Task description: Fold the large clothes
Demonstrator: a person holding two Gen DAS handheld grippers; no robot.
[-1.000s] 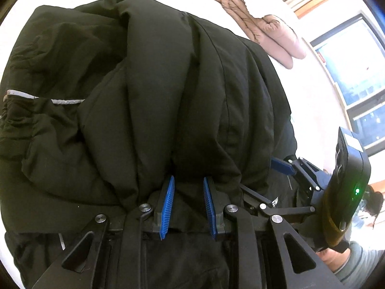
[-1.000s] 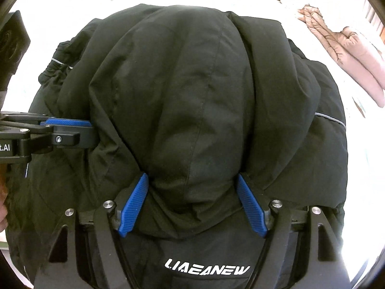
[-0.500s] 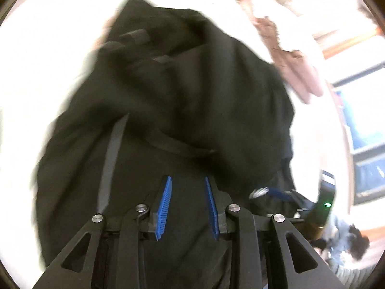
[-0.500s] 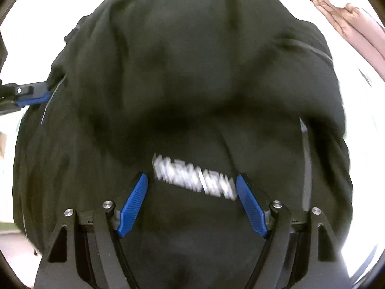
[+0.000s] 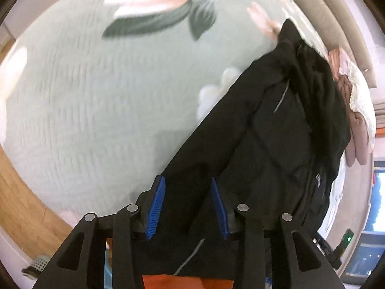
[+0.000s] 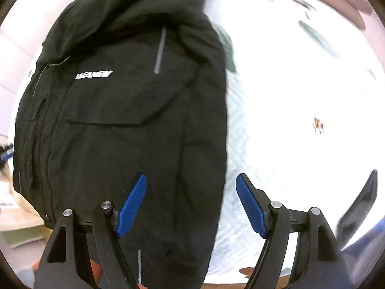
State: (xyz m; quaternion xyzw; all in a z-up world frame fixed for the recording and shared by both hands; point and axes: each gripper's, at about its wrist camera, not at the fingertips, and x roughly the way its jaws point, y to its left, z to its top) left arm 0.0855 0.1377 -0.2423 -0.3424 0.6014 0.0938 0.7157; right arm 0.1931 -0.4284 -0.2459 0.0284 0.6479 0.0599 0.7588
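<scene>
A large black jacket [image 5: 276, 139] lies spread on a pale quilted bed; in the right wrist view the jacket [image 6: 125, 110] shows a white logo, a chest pocket flap and grey reflective strips. My left gripper [image 5: 187, 207] is open, its blue pads apart over the jacket's near edge. My right gripper [image 6: 191, 204] is wide open above the jacket's right edge, with nothing between its pads.
The quilted bedspread [image 5: 96, 96] carries a pink and dark green flower print. Pink clothes [image 5: 356, 130] lie piled past the jacket. Wooden floor [image 5: 21, 207] shows at lower left. A window [image 5: 375, 216] is at the right.
Both grippers let go of the bunched jacket and pulled back. The jacket now lies flatter and spread out, its logo side up. Both views swung sideways across the bed.
</scene>
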